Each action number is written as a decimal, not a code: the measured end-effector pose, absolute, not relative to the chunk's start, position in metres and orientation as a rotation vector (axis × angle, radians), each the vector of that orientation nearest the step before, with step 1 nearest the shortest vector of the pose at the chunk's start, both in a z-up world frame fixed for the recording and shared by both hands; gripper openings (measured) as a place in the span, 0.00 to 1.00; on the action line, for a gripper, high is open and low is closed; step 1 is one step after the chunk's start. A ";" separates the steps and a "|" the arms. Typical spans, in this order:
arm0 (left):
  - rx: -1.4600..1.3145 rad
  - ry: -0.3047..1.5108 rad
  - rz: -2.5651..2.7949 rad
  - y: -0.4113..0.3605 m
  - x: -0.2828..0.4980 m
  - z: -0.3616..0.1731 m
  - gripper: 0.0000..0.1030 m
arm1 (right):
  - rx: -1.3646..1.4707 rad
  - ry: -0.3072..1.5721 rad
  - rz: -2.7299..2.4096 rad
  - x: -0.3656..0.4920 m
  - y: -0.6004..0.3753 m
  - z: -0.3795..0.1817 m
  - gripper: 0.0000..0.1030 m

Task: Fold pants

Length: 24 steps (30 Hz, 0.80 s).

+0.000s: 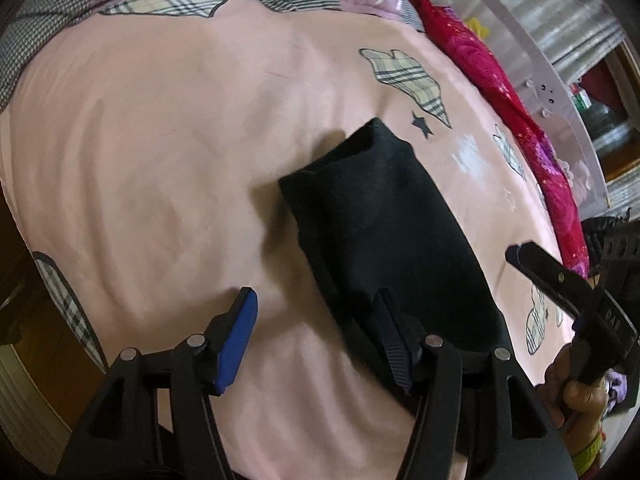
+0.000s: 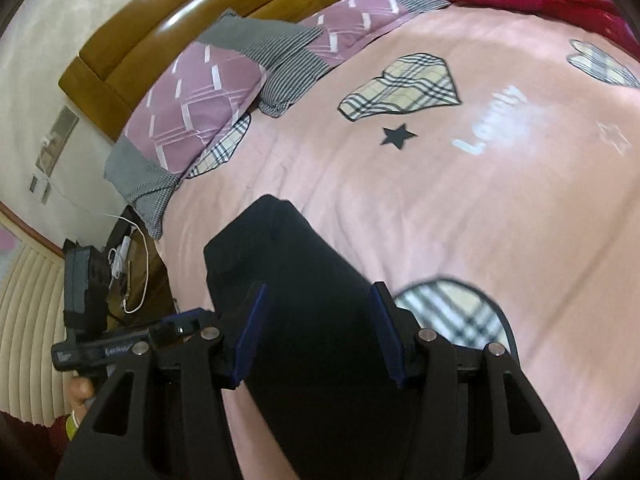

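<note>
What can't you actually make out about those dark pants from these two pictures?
- Near end of the pants: left wrist view, hidden behind the left hand-held gripper and cut off by the bottom edge.
- Same in the right wrist view: right hand-held gripper covers it.
- Seams, waistband, how many layers: cloth too dark and blurred.
- Whether either gripper touches the cloth: unclear.

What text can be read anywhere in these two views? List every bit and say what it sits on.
"Lovely": white lettering printed on the pink bedspread, right wrist view.
"DAT": partly blurred letters on the black right gripper, left wrist view; uncertain.
"Gen...": white marking on the black left gripper, right wrist view; the rest is too blurred to read.
Folded black pants: no text.
</note>
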<state>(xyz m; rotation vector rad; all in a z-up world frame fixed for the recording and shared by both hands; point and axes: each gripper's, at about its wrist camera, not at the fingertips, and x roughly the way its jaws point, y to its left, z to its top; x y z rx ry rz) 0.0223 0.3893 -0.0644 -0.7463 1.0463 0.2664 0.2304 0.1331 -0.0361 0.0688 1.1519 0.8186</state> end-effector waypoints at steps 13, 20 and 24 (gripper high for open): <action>-0.750 1.029 0.315 0.396 0.046 -0.076 0.63 | -0.077 1.225 0.894 0.263 0.189 -0.070 0.53; -0.749 1.015 0.324 0.398 0.049 -0.079 0.63 | -0.126 1.274 0.924 0.281 0.213 -0.093 0.53; -0.705 1.010 0.340 0.394 0.054 -0.081 0.60 | -0.224 1.289 0.979 0.272 0.233 -0.105 0.52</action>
